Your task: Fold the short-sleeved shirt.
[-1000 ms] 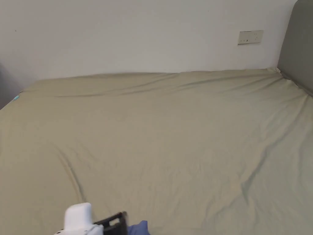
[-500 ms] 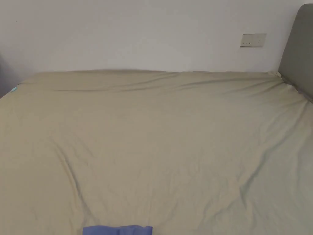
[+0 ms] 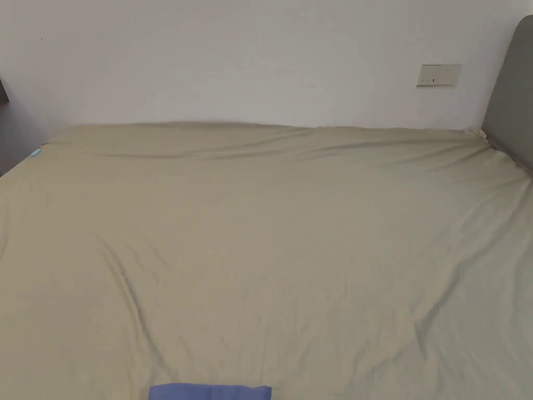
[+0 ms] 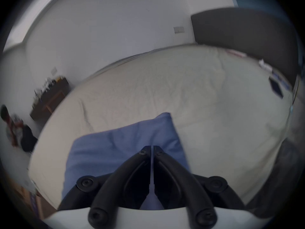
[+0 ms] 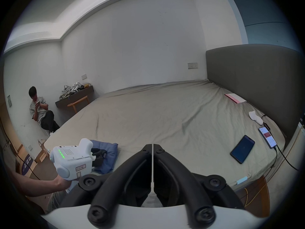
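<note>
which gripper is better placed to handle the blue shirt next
Left, probably. The left gripper sits right over the folded blue shirt at the bed's near edge; the right gripper is shut over bare sheet beside it.

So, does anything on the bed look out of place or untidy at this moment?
Nothing stands out. The blue shirt lies folded near the bed's front edge; the sheet is only lightly creased. Two phones lie flat near the headboard.

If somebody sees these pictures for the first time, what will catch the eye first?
Probably the blue shirt, folded into a compact bundle at the near edge of the wide beige bed. Next, the left claw on its white handle, poised at the shirt. Two phones lie on the bed's right side, near the grey headboard.
</note>
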`<action>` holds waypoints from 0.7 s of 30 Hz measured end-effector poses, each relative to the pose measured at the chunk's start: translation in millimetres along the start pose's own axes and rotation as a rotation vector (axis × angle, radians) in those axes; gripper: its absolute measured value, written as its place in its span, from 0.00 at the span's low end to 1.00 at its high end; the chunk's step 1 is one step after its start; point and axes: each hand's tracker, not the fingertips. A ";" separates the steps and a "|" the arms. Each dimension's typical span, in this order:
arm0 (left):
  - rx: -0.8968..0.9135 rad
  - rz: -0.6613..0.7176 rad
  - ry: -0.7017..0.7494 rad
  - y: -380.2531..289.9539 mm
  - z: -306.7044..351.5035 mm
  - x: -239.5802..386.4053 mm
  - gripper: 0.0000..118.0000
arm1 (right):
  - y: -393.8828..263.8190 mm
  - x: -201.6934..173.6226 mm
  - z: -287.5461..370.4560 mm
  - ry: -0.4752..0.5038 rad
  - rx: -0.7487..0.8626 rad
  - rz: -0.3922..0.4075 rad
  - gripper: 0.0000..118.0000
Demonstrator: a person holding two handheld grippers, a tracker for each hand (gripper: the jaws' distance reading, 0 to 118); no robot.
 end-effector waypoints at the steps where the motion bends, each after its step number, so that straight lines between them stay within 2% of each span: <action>1: -0.031 0.017 -0.028 1.1 -1.3 1.4 0.02 | 1.4 -3.3 -1.5 0.010 0.000 0.006 0.02; 4: -0.143 0.065 -0.100 -1.1 -15.3 -0.5 0.02 | 6.7 -14.8 -4.1 0.034 0.006 0.029 0.02; 7: -0.144 0.101 -0.158 8.7 -7.3 -20.1 0.03 | 12.3 -26.9 -2.2 0.057 0.025 0.053 0.02; 10: -0.091 0.232 -0.264 21.4 20.5 -57.8 0.03 | 18.1 -36.6 0.3 0.080 0.040 0.070 0.02; 12: 0.015 0.292 -0.236 30.8 52.3 -91.6 0.03 | 21.5 -43.6 -0.4 0.095 0.048 0.086 0.02; 17: 0.147 0.504 -0.164 30.4 111.9 -184.6 0.03 | 29.6 -70.4 -17.0 0.168 0.050 0.145 0.02; 21: 0.171 0.672 -0.173 3.7 139.0 -245.9 0.03 | 24.6 -108.2 -63.6 0.323 -0.019 0.155 0.02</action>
